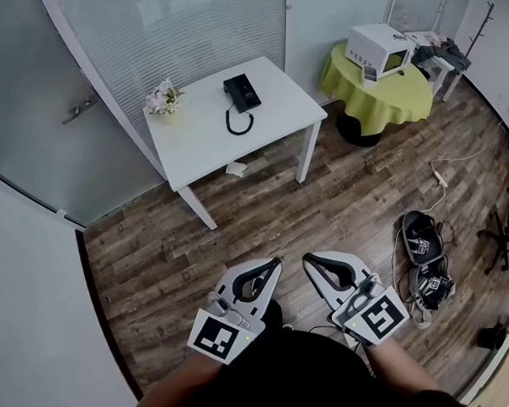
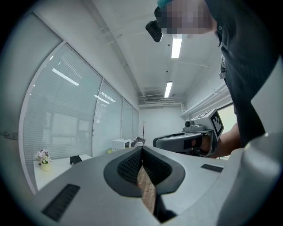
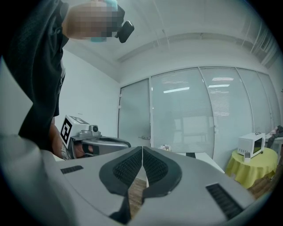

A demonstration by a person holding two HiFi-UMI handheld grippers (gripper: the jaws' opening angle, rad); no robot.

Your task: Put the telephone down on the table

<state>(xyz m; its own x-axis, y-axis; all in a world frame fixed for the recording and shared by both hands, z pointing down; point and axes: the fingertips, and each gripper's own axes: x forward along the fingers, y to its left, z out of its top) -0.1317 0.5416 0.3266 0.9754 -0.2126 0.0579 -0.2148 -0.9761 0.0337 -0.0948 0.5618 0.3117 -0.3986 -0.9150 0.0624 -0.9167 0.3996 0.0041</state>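
One wide wooden floor (image 1: 264, 215) carries a white worktop (image 1: 207, 145), well apart from the person. The left tongs (image 1: 274, 261) and right tongs (image 1: 309, 258) are held side by side over the floor, each with jaws pressed together on nothing. The black telephone (image 1: 242, 93) lies on the worktop by its far edge, toward the right corner. A small flower pot (image 1: 164, 100) sits at the far left corner.

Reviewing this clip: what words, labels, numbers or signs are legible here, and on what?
No legible text in any view.
On the left gripper and right gripper: square black-and-white marker patterns only, no letters.
On the telephone: any print too small to read.
On the microwave: panel too small to read.
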